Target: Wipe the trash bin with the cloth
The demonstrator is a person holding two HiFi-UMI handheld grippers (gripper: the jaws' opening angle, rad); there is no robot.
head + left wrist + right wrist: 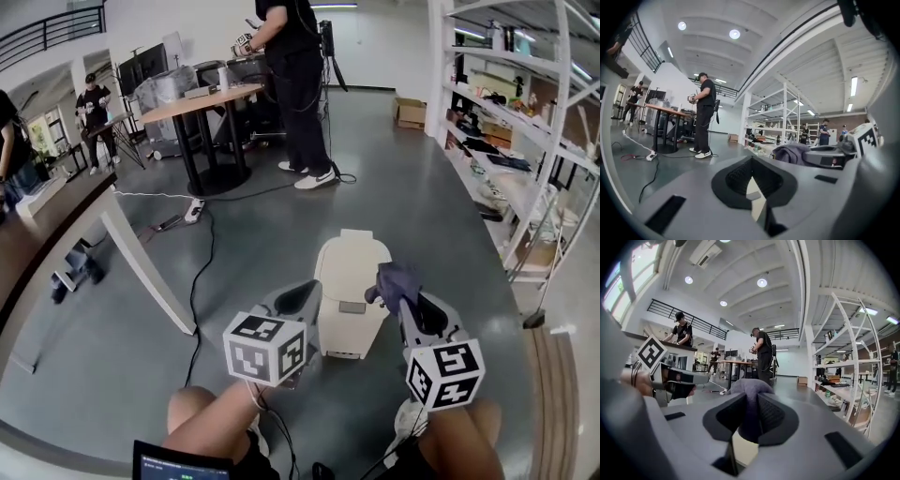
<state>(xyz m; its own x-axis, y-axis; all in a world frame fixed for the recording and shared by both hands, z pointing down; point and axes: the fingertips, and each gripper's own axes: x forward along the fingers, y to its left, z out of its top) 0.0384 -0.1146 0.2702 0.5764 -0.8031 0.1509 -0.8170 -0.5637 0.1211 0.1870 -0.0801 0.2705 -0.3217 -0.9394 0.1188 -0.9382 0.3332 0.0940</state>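
A cream trash bin (349, 291) with its lid down stands on the grey floor just ahead of me. My right gripper (405, 298) hangs over the bin's right edge, shut on a purple-grey cloth (397, 278) that bulges up between the pads (771, 413). In the right gripper view the cloth (749, 389) fills the gap of the jaws. My left gripper (298, 298) hovers at the bin's left side, its pads (736, 176) closed together with nothing held. A sliver of the bin (753, 188) shows beneath them. From the left gripper view the cloth (790, 153) appears to the right.
A white table leg (141, 262) slants down at the left, with black cables (200, 281) and a power strip (194, 210) on the floor beside it. A person (300, 75) stands by a round table (202, 103) farther off. White shelving (525, 141) lines the right side.
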